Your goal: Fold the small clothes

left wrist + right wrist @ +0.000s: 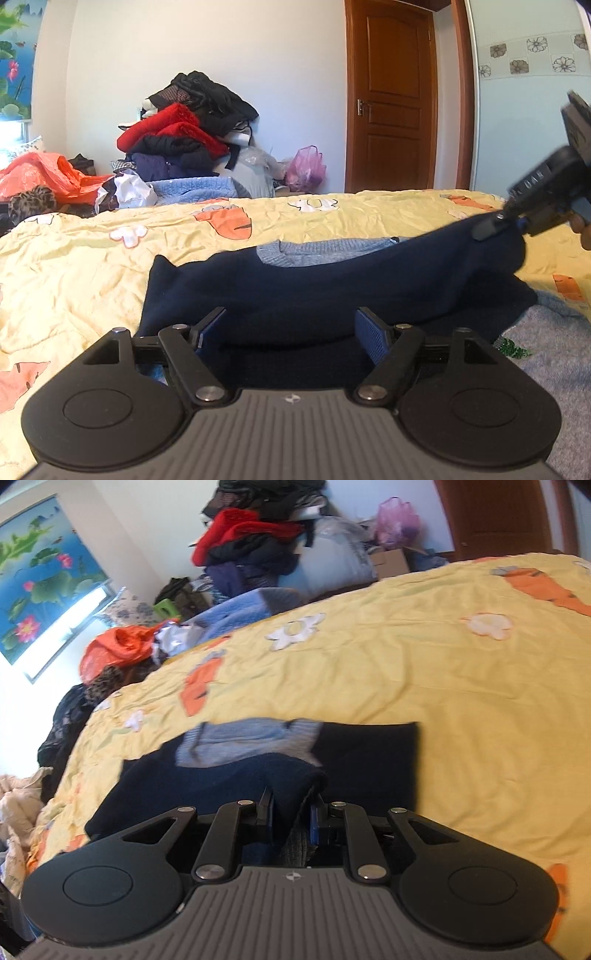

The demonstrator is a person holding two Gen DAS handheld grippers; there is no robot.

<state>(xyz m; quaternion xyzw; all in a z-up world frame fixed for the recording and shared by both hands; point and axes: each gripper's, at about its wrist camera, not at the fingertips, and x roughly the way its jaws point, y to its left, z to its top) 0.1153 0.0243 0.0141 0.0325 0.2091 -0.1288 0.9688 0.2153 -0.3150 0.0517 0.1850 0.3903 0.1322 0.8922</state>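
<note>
A navy sweater (pixel 332 284) with a light blue-grey knit collar (pixel 317 251) lies on the yellow bed cover. My left gripper (pixel 291 328) hovers over its near edge, jaws wide apart, nothing pinched between the blue pads. My right gripper (pixel 291 816) is shut on a bunched fold of the navy sweater (pixel 258 771), lifted off the bed. In the left wrist view the right gripper (pixel 495 225) appears at the right edge, holding that raised corner of the sweater. The collar (pixel 247 742) shows beyond the fold.
The yellow bed cover (pixel 332 218) with carrot and flower prints spreads all around. A grey knit garment (pixel 554 354) lies at the right near edge. Beyond the bed are a pile of clothes (pixel 184 136), an orange bag (pixel 40 177), a pink bag (pixel 306 166) and a wooden door (pixel 395 96).
</note>
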